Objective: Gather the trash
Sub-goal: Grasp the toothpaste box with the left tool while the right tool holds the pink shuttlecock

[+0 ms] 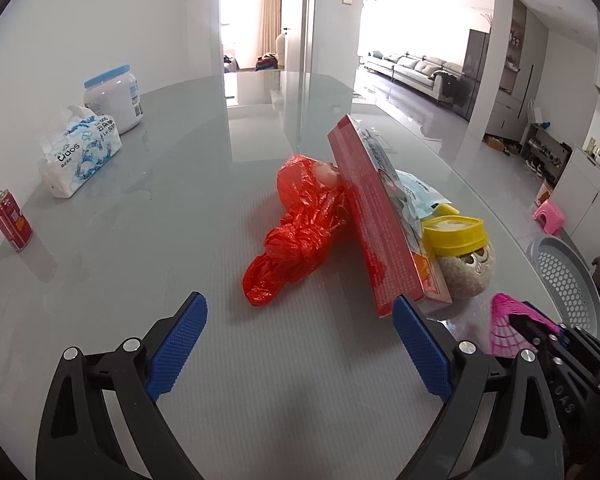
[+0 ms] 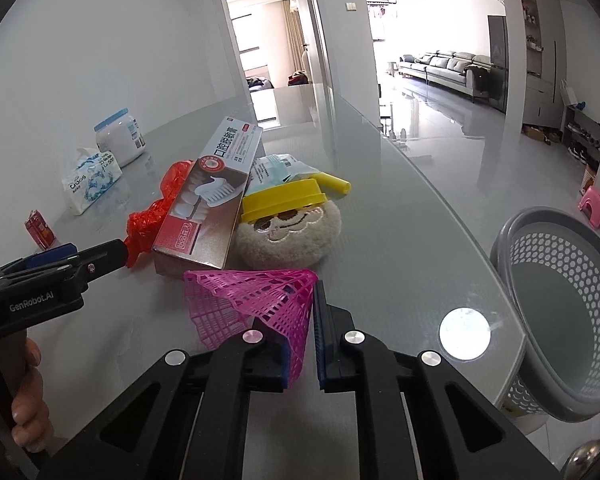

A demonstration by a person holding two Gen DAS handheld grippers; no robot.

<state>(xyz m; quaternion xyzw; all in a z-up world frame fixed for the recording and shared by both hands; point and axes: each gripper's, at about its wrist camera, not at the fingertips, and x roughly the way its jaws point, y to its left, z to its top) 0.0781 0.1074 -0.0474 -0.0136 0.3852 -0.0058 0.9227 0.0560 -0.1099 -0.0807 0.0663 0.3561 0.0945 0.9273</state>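
Observation:
My right gripper (image 2: 305, 292) is shut on a pink plastic mesh cone (image 2: 256, 300), held just above the grey glass table (image 2: 400, 240). In the left wrist view the same pink cone (image 1: 508, 320) shows at lower right. My left gripper (image 1: 300, 304) stands open over bare table, short of a crumpled red plastic bag (image 1: 300, 232). A red toothpaste box (image 1: 380, 216) leans on the bag, with its near end by my right blue pad. Behind the box lie a pale packet (image 2: 276, 170), a yellow lid (image 2: 284, 200) and a round plush face (image 2: 288, 240).
A grey perforated basket (image 2: 560, 320) stands beyond the table's right edge. At far left are a tissue pack (image 1: 80, 148), a white jar with a blue lid (image 1: 114, 96) and a red can (image 1: 12, 220). A hand (image 2: 28, 392) holds the left gripper's handle.

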